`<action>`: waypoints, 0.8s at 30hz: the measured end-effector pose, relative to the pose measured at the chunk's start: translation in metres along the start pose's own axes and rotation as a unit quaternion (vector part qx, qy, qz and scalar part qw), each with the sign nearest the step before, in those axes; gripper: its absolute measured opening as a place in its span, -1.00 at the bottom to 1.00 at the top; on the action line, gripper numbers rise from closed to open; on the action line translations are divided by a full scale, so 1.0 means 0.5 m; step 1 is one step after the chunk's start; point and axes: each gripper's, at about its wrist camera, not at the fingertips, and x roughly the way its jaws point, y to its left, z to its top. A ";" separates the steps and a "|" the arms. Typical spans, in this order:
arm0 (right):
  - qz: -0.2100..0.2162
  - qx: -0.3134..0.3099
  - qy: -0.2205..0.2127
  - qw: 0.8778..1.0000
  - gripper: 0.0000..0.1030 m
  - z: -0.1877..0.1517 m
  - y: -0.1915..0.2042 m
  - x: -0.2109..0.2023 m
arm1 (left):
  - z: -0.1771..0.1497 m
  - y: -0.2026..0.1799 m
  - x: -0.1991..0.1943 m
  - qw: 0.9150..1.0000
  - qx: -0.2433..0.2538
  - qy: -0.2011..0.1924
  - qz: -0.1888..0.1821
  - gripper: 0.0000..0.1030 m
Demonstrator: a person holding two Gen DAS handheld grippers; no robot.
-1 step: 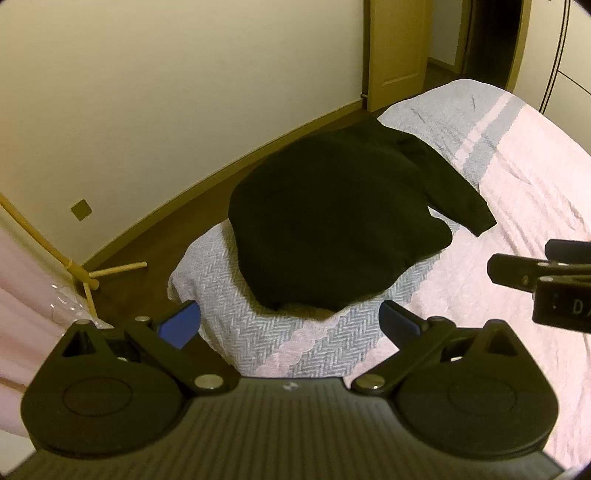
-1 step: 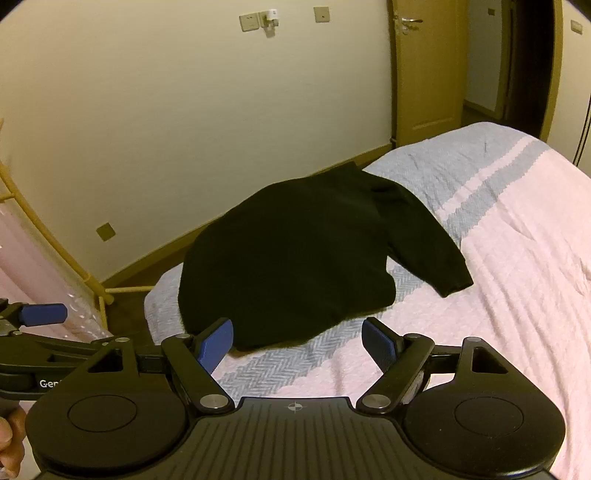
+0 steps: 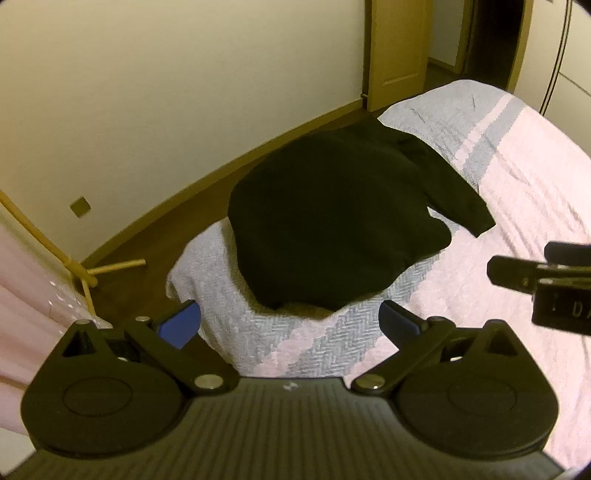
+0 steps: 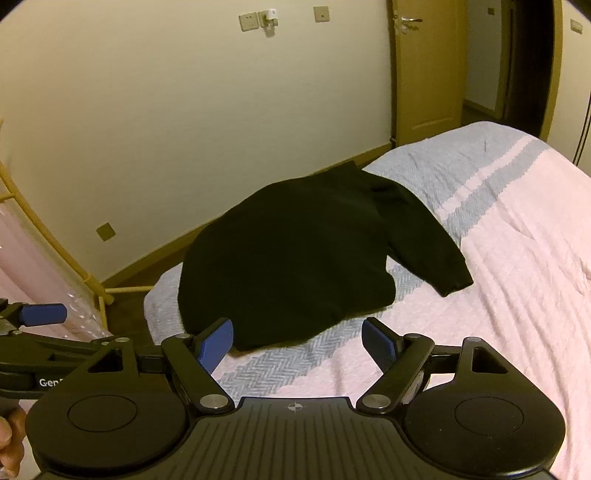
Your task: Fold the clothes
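both black two-finger tongs, left (image 3: 290,322) and right (image 4: 297,342), hung wide apart and empty near the spread black long-sleeved knit sweater (image 4: 295,258); any grip should pinch an edge squarely.

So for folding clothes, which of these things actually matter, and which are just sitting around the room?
Part of the job:
- black sweater, spread on the bed
- bed cover, the folding surface
- left gripper, open, empty
- right gripper, open, empty

Just around:
- wooden rack on the floor
- door
- wall switches
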 end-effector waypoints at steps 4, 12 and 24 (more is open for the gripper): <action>0.000 -0.002 -0.001 1.000 0.55 -0.005 0.000 0.002 | -0.010 0.008 0.002 1.000 -0.009 0.001 -0.011 0.93; 0.000 -0.006 -0.003 1.000 0.55 -0.014 0.008 0.010 | -0.029 0.025 0.007 0.999 -0.027 0.003 -0.034 0.93; 0.000 -0.007 0.002 1.000 0.55 -0.016 0.010 0.020 | -0.030 0.025 0.010 0.999 -0.025 0.010 -0.030 0.92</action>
